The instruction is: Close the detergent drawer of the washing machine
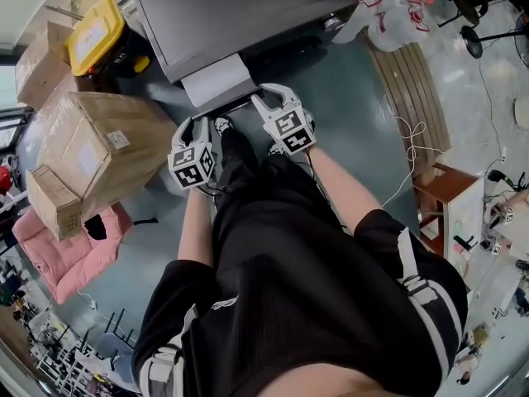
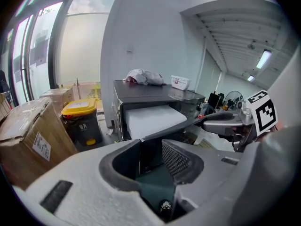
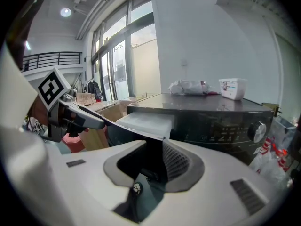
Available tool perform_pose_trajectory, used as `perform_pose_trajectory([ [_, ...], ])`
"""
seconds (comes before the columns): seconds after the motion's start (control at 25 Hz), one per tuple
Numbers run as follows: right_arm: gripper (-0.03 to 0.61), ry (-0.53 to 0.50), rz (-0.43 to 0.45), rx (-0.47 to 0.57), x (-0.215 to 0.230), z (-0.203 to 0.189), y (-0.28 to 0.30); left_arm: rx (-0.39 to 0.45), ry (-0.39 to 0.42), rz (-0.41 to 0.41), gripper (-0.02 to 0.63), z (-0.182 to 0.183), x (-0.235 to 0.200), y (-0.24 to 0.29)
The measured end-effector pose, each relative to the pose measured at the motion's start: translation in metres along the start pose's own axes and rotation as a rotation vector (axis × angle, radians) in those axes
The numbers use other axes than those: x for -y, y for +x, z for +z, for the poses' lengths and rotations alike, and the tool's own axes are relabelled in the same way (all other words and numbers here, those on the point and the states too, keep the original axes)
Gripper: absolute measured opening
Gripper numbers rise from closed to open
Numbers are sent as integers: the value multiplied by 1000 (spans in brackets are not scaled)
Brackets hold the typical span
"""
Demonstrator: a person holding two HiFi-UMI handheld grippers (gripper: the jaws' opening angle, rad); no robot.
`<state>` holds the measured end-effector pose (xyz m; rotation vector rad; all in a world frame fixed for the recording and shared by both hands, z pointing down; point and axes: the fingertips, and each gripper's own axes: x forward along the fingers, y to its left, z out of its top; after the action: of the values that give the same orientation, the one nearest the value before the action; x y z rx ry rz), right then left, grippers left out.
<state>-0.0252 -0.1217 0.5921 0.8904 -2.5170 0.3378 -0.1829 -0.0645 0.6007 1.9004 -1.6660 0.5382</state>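
Drawer [image 1: 216, 81] pulled out of the washer [image 1: 240, 11], not yet closed.
The left gripper [image 1: 195, 126] is held near the drawer's front, jaws apart and empty; the right gripper [image 1: 277, 99], jaws likewise apart on nothing, is set at its front corner, apparently so that it can be pushed in.

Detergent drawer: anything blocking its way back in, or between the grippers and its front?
Nothing visible. The detergent drawer sticks out of the washing machine unobstructed; the left gripper and right gripper sit right at its front edge.
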Motion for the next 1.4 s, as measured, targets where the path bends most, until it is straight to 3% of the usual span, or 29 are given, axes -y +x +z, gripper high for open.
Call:
perform_pose_trajectory([
  [1.4, 98, 3, 4, -12, 12, 15, 20, -24, 0, -2, 143, 18, -13, 16],
])
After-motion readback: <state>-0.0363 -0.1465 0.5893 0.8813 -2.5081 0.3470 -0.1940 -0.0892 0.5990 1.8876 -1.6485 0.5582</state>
